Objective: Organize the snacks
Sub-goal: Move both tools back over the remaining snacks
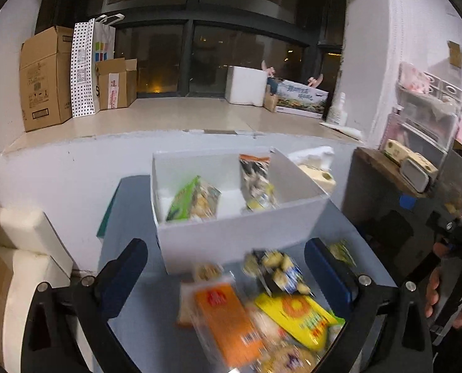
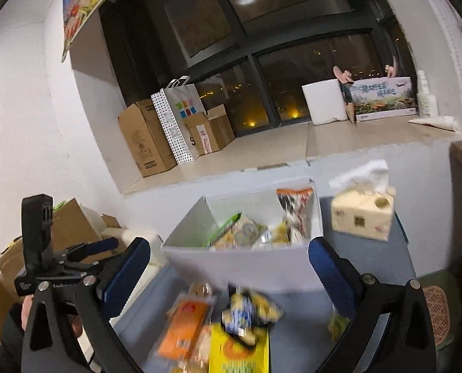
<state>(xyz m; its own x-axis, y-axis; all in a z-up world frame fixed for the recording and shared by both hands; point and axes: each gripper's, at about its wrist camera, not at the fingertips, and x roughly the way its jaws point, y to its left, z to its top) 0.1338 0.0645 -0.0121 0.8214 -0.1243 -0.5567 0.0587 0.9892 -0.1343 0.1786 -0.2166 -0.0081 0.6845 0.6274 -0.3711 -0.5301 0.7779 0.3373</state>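
A white divided box stands on a grey table. In it stand a green snack bag and an orange-topped bag. In front lies a blurred pile: an orange pack, a yellow pack, and a blue-and-yellow bag. My left gripper is open and empty above the pile. My right gripper is open and empty, also above it.
A tissue box sits right of the white box. Cardboard boxes and a dotted paper bag stand on the window ledge. A wooden shelf is at the right. The left gripper shows in the right wrist view.
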